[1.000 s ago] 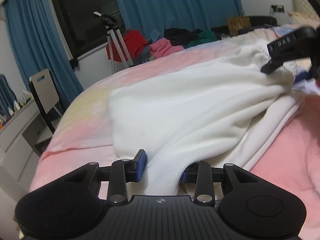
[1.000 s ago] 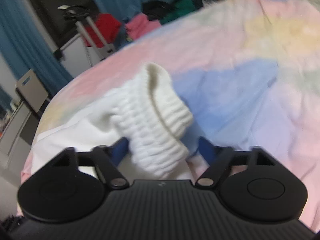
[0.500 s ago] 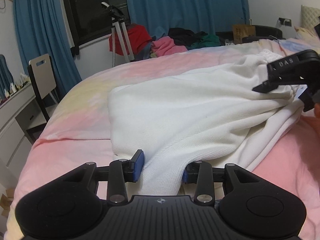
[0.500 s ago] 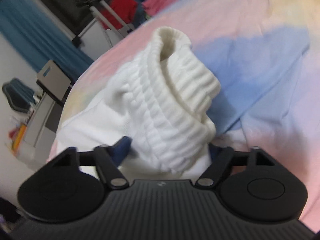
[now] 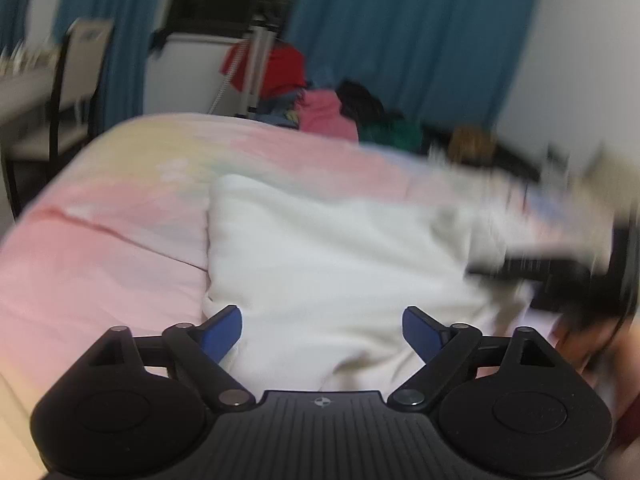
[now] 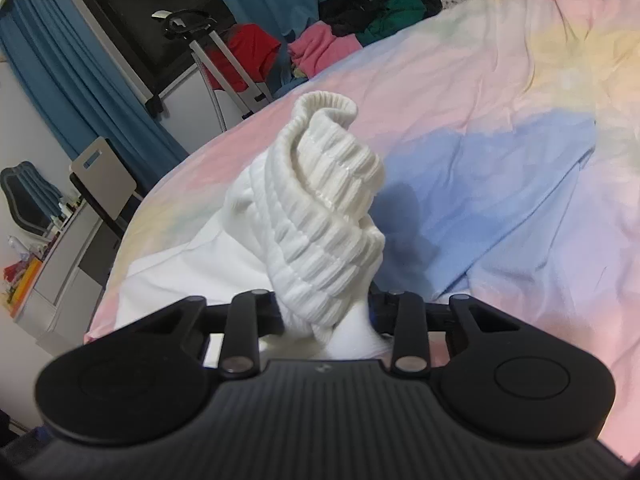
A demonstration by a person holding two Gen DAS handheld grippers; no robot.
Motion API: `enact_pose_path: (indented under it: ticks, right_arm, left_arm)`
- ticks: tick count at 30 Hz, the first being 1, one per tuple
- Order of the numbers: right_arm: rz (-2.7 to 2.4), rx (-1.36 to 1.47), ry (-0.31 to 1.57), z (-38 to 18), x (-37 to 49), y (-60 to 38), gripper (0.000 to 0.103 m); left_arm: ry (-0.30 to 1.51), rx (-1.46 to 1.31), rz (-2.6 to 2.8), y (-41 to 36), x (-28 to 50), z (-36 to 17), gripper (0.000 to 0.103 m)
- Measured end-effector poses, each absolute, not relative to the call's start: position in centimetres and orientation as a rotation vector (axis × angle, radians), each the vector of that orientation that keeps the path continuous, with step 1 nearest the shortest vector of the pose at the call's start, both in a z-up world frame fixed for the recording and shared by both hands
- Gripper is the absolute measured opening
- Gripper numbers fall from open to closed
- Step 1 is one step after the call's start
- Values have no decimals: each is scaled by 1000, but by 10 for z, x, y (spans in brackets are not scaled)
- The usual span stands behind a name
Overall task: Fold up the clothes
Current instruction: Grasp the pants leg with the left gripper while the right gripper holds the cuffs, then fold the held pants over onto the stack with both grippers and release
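A white knit sweater (image 5: 320,264) lies on the pastel bedsheet (image 5: 100,240). My left gripper (image 5: 322,330) is open, its blue pads spread wide over the near edge of the sweater, holding nothing. My right gripper (image 6: 326,312) is shut on the sweater's ribbed cuff (image 6: 324,216), which bunches up above the jaws. The rest of the sweater (image 6: 192,272) trails down to the left. In the left wrist view the right gripper (image 5: 560,276) is a dark blur at the right edge of the sweater.
A pile of red, pink, black and green clothes (image 6: 332,40) lies beyond the bed's far edge by blue curtains (image 5: 400,40). A tripod stand (image 6: 216,56), a chair (image 6: 104,176) and a white desk (image 6: 52,264) stand left of the bed.
My left gripper opened and let go of the sweater edge, and its view swung with blur. My right gripper closed tight on the ribbed cuff.
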State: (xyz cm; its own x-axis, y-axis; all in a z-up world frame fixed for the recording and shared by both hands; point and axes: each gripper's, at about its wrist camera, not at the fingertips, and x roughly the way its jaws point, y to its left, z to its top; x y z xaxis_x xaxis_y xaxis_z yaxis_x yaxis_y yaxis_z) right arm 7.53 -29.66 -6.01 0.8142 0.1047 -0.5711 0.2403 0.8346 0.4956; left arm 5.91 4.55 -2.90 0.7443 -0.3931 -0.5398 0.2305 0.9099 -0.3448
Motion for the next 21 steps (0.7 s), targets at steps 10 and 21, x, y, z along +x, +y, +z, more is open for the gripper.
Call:
enact_pose_path:
  ticks: [10,21]
  right_arm:
    - [-83,531,600,-53,72,-290,35]
    - [-72,540,581,-50,72,-288,34]
  left_arm:
    - [885,-719,-236,89,121,-102,95]
    - [863,-700,-301,93,109,-94,52]
